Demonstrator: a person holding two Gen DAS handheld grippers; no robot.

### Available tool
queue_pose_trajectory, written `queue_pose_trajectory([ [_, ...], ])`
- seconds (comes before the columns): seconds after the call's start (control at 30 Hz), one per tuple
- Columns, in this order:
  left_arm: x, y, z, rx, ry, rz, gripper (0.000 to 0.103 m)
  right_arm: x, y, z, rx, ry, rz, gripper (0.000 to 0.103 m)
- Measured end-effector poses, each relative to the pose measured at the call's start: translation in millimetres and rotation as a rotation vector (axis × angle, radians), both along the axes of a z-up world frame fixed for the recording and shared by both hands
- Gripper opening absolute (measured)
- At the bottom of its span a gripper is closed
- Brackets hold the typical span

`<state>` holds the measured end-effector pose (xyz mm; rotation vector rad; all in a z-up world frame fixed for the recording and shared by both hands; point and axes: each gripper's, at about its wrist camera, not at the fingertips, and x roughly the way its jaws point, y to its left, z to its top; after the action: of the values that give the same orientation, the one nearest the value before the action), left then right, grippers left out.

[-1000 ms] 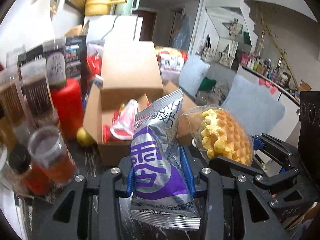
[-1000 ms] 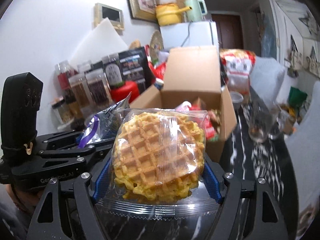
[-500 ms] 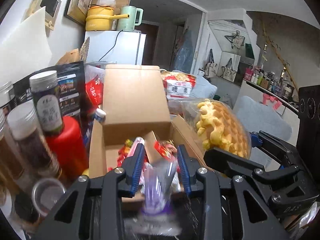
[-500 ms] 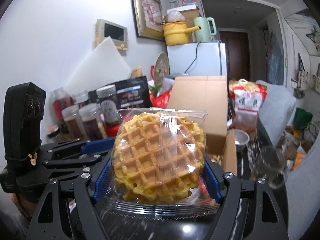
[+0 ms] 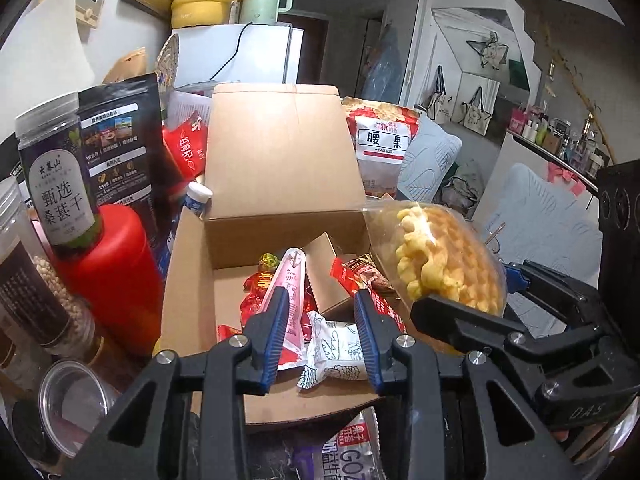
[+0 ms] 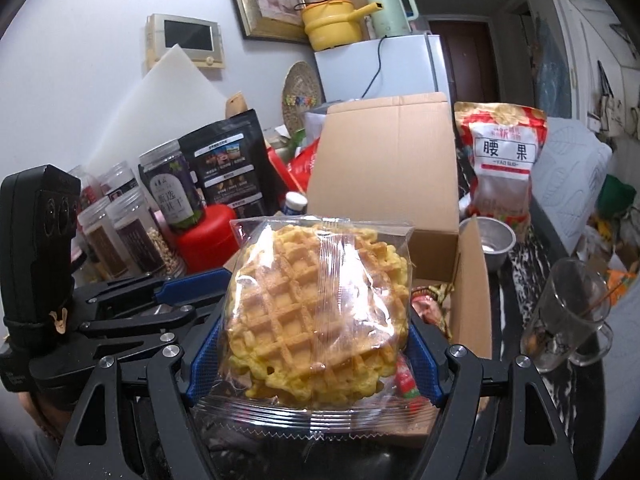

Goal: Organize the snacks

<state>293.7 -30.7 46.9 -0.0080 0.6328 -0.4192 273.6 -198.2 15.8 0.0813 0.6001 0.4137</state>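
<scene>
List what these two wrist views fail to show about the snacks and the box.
- Left wrist view: the purple snack bag is cut off by the bottom edge and the left gripper; whether it lies inside the cardboard box cannot be told.
- Right wrist view: the wrapped waffle in the right gripper hides most of the box's contents.

The box (image 5: 192,280) is open on top, its rear flap (image 5: 280,152) upright behind. Snack packets (image 5: 296,300) cover much of its floor; bare cardboard shows along the left and near edges. Jars (image 5: 56,176) and a red canister (image 5: 116,272) crowd its left side. On the right, a steel bowl (image 6: 494,242) and glass mug (image 6: 568,316) stand close by.
</scene>
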Motion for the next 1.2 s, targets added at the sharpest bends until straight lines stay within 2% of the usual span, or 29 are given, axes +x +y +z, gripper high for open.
queue_pose_trajectory([
  [0.17,-18,-2,3,0.029,-0.019,0.003,0.033,-15,-4,8,-0.002,-0.017,-0.007,0.079],
  [0.37,-41,0,-3,0.06,0.021,0.0,0.033,-45,-10,8,-0.001,-0.011,-0.023,0.079],
  [0.57,-59,0,-23,0.101,0.079,-0.018,0.033,-76,-10,-5,-0.014,0.018,-0.042,0.079],
  [0.77,-69,-2,-48,0.077,0.15,-0.046,0.033,-98,-8,-24,-0.023,0.064,-0.06,0.079],
  [1.03,-82,-6,-75,0.124,0.189,-0.083,0.033,-118,-14,-44,-0.019,0.116,-0.082,0.079],
  [1.2,-90,-5,-83,0.174,0.167,-0.119,0.033,-127,-18,-58,-0.013,0.158,-0.099,0.079],
])
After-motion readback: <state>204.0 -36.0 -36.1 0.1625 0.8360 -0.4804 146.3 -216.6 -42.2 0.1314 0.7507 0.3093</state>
